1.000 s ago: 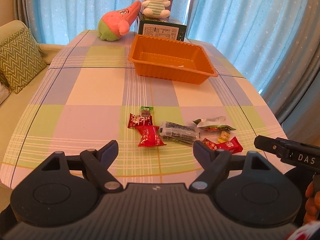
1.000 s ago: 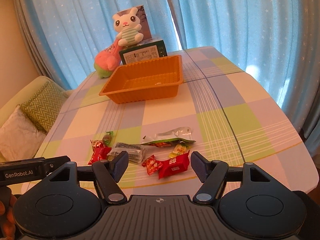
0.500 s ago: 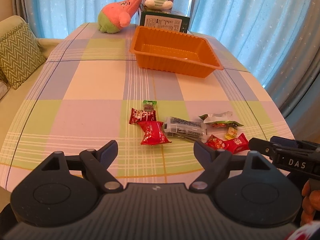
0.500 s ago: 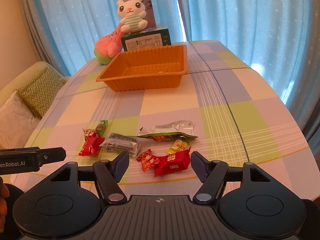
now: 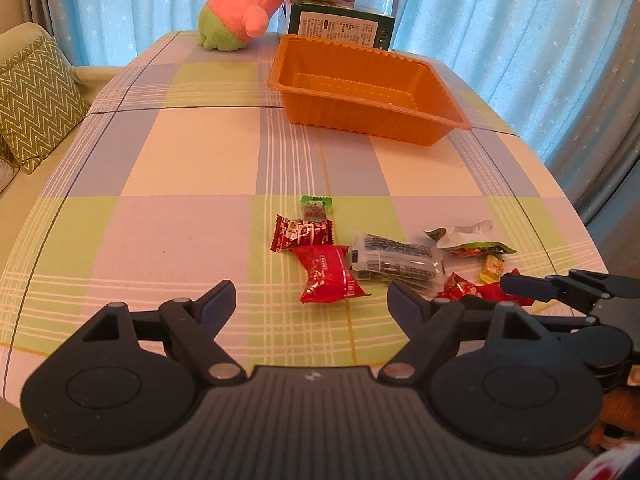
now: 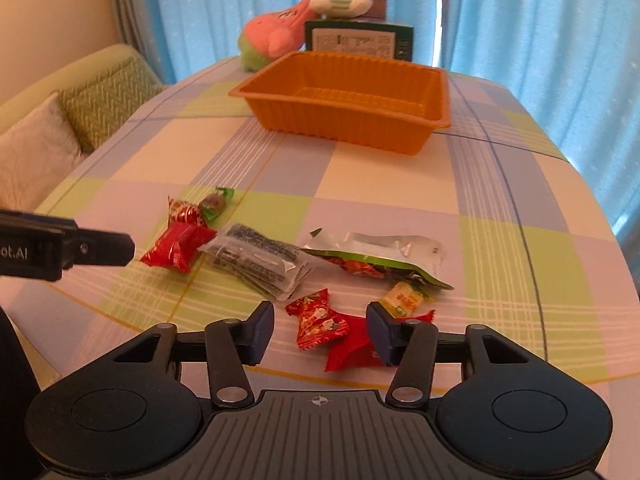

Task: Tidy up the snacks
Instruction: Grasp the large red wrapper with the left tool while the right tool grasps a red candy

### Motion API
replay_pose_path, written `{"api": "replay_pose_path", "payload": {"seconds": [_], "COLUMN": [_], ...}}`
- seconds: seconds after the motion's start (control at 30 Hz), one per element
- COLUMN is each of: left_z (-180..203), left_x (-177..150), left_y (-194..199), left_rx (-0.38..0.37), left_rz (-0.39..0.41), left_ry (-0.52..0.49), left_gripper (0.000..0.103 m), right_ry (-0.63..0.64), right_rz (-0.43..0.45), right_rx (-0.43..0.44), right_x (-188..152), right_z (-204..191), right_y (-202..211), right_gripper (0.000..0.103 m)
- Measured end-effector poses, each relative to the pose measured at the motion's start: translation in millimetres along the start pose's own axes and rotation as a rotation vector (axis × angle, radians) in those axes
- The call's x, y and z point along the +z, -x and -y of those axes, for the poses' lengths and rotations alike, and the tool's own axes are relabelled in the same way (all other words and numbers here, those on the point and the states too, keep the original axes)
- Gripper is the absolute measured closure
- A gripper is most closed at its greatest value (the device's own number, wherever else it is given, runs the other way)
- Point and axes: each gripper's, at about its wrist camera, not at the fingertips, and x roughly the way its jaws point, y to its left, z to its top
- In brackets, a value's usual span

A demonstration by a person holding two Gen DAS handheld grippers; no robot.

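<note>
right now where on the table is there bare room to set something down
Bare cloth between the orange tray and the snack cluster, and the whole side toward the sofa cushion. The tray's inside is empty too. Crowded: the near edge, where snacks lie bunched and the right claw is closing over red packets.

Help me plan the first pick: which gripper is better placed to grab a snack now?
Right. The right gripper already straddles the red candies, jaws closing; the left gripper hangs open short of its red packet.
</note>
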Motion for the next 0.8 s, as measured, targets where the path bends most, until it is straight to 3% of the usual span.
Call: {"api": "replay_pose_path", "payload": {"seconds": [0.27,0.37,0.67,0.8], "left_z": [-3.6,-2.2,4.8,9.3], "left_x": [4.4,5.1,4.1,4.9], "left_y": [-15.1,-19.5,-32.5,-41.1], "left_rx": [-0.012,-0.016,-0.028,-0.030], "left_rz": [-0.013,-0.015,-0.023,-0.022], "left_ry": [-0.001,-0.008,-0.043,-0.068], "left_gripper": [0.022,0.022,0.023,0.029], "right_ry": [0.103,0.108,0.057,-0.021], "right_rz": [-0.042,-0.048,-0.018,0.012], "right_rx": [-0.003,-0.009,-0.022,-0.038], "right_x": [1.5,-0.9,-6.1,-5.4], "right_z": [-11.3,-12.8,-12.3,-1.5], "right_y": [-26.1,-28.9,-13.1,-1.1], "right_gripper": [0.065,0.077,0.080,0.080]}}
